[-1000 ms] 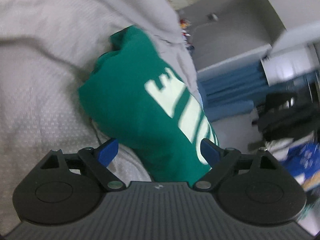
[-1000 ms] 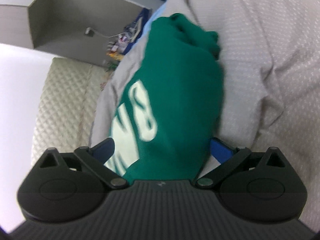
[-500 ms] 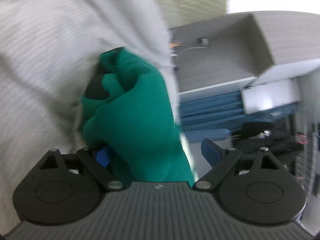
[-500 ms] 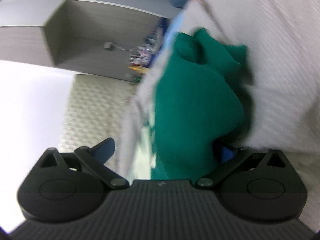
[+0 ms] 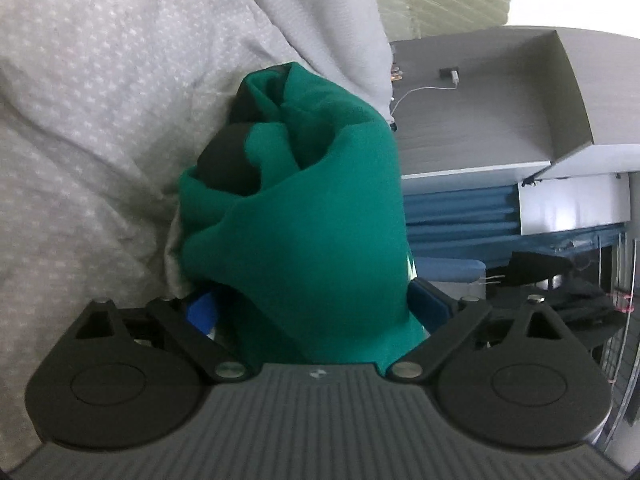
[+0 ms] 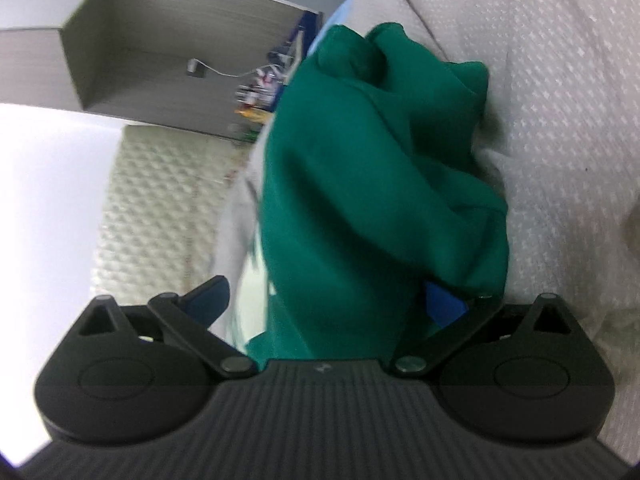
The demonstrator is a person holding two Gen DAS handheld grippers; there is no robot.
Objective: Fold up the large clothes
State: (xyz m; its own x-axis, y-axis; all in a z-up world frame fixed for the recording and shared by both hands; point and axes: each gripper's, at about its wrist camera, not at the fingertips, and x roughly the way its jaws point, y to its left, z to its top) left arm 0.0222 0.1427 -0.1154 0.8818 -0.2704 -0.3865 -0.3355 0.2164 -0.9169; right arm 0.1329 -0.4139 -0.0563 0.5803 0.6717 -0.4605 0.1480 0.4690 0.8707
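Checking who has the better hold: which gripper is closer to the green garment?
Left, narrowly. The green garment fills the left gripper, whose jaws have just been opening, reaching both fingers. In the right gripper it covers only the right finger; the left stands clear.

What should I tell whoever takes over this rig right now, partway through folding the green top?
Left gripper: open, jaws have just been opening, with the bunched green fabric top between its fingers.
Right gripper: open, the same top between its fingers and draped over one of them.
The top sits crumpled on the grey dotted bed cover.
Done: no neat fold visible yet.
Left: probably spread it flat, then fold.
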